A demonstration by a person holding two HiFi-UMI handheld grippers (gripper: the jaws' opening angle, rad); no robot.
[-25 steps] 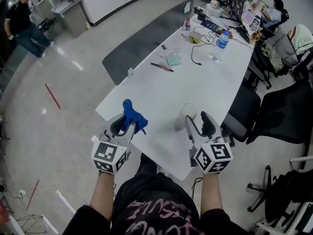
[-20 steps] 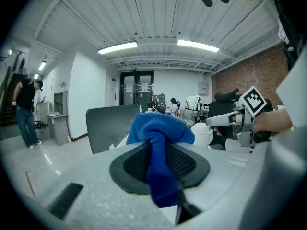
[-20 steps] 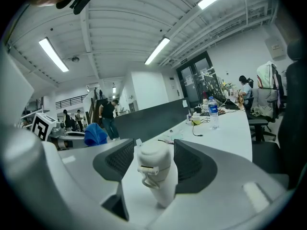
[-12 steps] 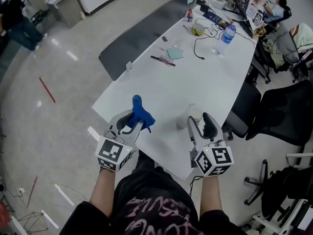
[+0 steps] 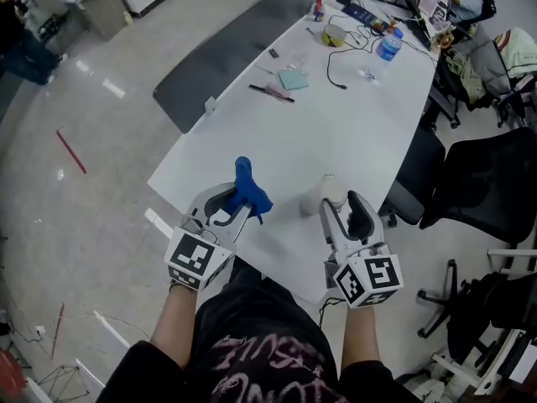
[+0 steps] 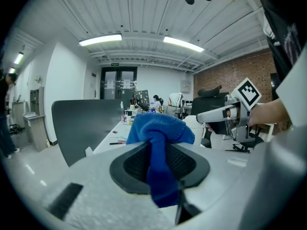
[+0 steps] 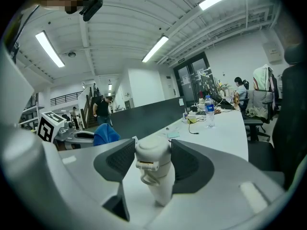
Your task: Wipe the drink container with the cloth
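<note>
Forward, left tool (image 5: 238, 207) tilts inward, clamping cloth (image 5: 249, 188).

cloth (image 6: 158, 128): blue, bunched, pinched in left gripper (image 6: 160, 164) | drink container (image 5: 322, 194): white, upright, clamped in right gripper (image 7: 153, 169)

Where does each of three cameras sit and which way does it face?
Head view: on the person's head, facing steeply down at the white table; forearms, left gripper, right gripper show.
Left gripper view: rides that gripper, looking along jaws shut on the blue cloth.
Right gripper view: rides that gripper, looking along jaws shut on the drink container.
Shared: all show the blue cloth.
</note>
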